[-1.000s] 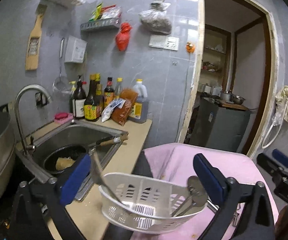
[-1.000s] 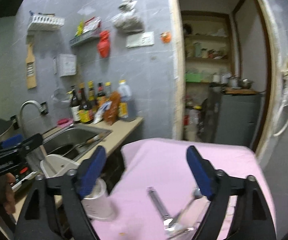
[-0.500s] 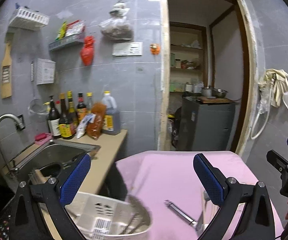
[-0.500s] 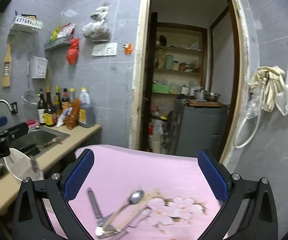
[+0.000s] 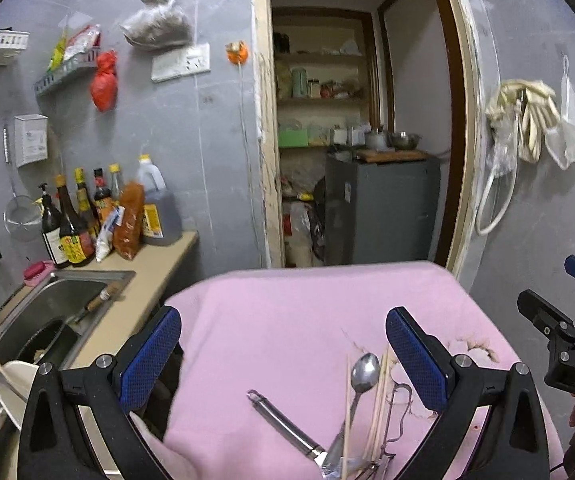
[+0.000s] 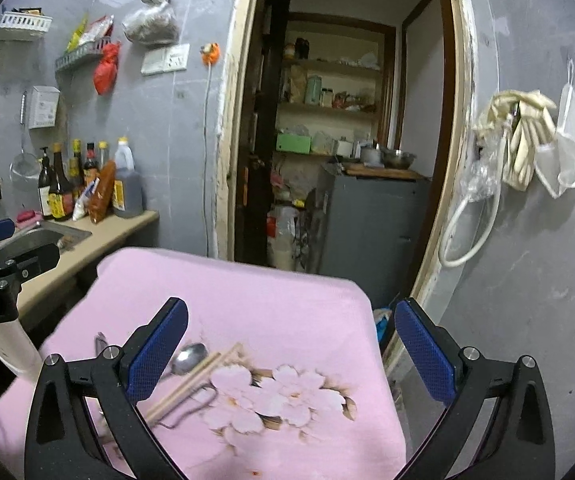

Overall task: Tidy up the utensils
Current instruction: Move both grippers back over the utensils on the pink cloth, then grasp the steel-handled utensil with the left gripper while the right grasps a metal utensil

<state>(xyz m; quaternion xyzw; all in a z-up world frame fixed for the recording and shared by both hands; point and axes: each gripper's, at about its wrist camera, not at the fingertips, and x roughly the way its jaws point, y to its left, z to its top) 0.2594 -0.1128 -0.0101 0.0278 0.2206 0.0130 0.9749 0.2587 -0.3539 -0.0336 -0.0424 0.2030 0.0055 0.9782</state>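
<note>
Both views look forward and slightly down from behind their claws, close above the pink-covered table point(image 5: 287, 320), facing the doorway point(image 5: 359, 120). The 2 share the spoon point(image 5: 363, 372), chopsticks point(image 6: 191, 380), doorway and bottles point(image 6: 83, 184) on the left.
</note>
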